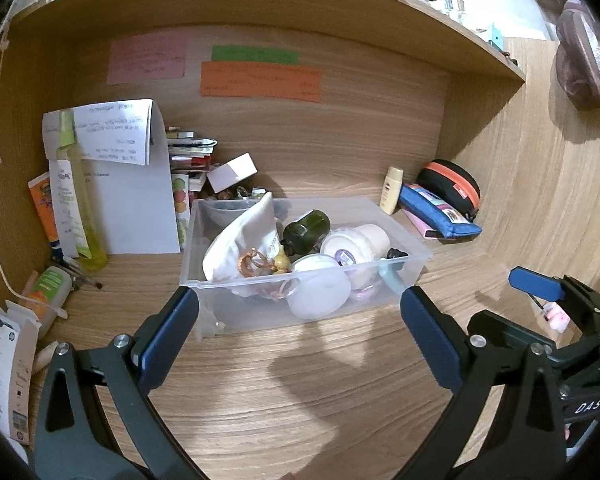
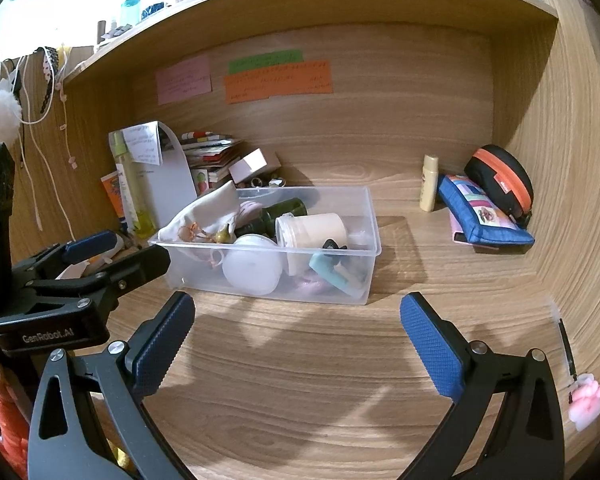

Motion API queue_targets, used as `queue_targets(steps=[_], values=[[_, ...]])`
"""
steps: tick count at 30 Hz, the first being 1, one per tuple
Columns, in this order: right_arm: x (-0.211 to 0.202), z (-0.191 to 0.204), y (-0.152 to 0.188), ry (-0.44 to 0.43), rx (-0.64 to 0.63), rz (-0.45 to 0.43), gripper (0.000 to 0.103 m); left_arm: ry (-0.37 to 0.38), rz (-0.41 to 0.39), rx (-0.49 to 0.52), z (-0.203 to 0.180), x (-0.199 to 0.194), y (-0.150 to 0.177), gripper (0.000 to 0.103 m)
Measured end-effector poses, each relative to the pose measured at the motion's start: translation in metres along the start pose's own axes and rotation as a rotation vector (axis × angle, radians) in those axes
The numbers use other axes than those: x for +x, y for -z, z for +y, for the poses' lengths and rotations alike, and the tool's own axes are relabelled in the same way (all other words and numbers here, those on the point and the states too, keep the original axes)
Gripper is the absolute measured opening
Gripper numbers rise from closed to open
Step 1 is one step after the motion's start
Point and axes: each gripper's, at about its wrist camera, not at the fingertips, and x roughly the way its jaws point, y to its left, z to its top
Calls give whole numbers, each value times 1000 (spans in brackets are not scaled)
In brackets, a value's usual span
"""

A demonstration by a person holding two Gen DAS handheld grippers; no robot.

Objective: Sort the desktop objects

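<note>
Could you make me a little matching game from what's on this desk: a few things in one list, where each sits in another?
Things:
1. dark green glass bottle
2. small cream plastic bottle
3. orange paper note
4. blue fabric pouch

Places:
A. standing upright by the back wall
B. lying in the clear plastic bin
C. leaning on the black-and-orange zip case
D. stuck on the back wall

Pairs: 1-B, 2-A, 3-D, 4-C

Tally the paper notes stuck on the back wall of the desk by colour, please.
Pink note: 1
Green note: 1
Orange note: 1
Total: 3
</note>
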Motion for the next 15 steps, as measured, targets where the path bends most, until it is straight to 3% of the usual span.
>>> queue_targets(steps=[15], values=[[3,-2,1,-4,13,8,103,5,-18,-7,3,0,0,102]])
